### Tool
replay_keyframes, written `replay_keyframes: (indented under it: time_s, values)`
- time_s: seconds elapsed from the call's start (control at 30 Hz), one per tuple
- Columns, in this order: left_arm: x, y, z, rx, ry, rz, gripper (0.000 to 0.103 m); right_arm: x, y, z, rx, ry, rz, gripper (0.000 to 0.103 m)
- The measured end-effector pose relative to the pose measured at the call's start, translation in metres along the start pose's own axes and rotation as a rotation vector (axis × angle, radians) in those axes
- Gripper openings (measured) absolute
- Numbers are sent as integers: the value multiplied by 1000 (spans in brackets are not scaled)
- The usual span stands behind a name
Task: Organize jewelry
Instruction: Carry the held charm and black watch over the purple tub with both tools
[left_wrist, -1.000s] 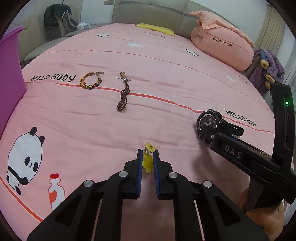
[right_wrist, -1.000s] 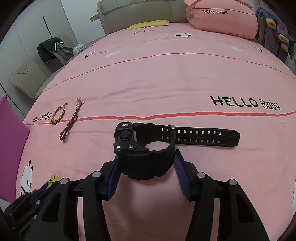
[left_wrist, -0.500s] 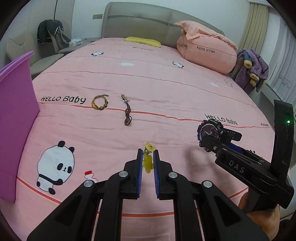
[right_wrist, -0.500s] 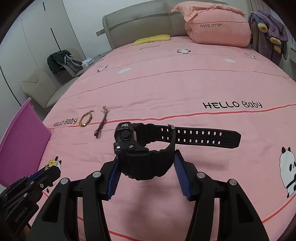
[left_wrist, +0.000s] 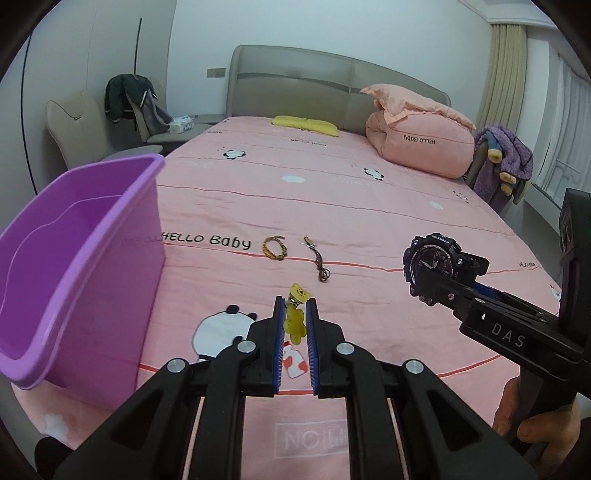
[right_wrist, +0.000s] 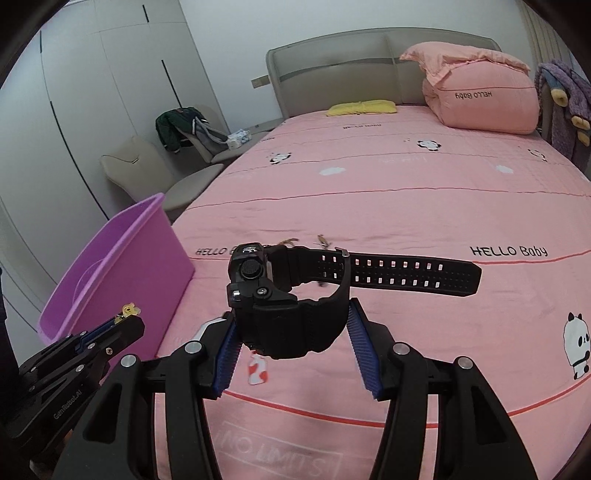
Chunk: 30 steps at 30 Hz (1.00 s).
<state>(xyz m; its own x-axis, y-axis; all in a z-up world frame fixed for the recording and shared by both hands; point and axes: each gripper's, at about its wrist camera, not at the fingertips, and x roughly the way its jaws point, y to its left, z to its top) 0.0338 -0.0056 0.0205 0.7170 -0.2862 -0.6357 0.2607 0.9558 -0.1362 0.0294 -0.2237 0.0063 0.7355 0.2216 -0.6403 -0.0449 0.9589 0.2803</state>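
Observation:
My left gripper (left_wrist: 294, 314) is shut on a small yellow bear charm (left_wrist: 295, 317) and holds it above the pink bed; it also shows in the right wrist view (right_wrist: 127, 314). My right gripper (right_wrist: 291, 332) is shut on a black wristwatch (right_wrist: 273, 295), strap sticking out to the right, held in the air; the watch also shows in the left wrist view (left_wrist: 434, 264). A purple bin (left_wrist: 74, 258) stands at the left, open side up. A braided bracelet (left_wrist: 274, 248) and a brown cord (left_wrist: 317, 260) lie on the bed beyond.
The pink bedspread (left_wrist: 332, 192) with panda prints fills the view. A folded pink quilt (left_wrist: 417, 144) and a yellow pillow (left_wrist: 304, 124) lie near the headboard. A chair with clothes (left_wrist: 129, 107) stands at the left.
Both grippers have risen and pulled back from the bed with the charm and the watch held. The purple bin has come into fuller view at the left.

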Motion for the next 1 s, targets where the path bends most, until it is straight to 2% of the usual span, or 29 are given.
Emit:
replay_keyframes:
  time_s: [0.23,0.5,0.8,1.0]
  values:
    - [-51,56,18,-12,-89,27,11,-9,82,12,-81,-5,120,53]
    - [-82,136,40,-89,-133,107,12,10,178,32,-182,8,230,53]
    - [-82,214,47,-171,-84,218,12,49,273,52,-300,44,312,53]
    - [-71,248,37,-218,-26,250,12,84,309,56,-345,116,316,53]
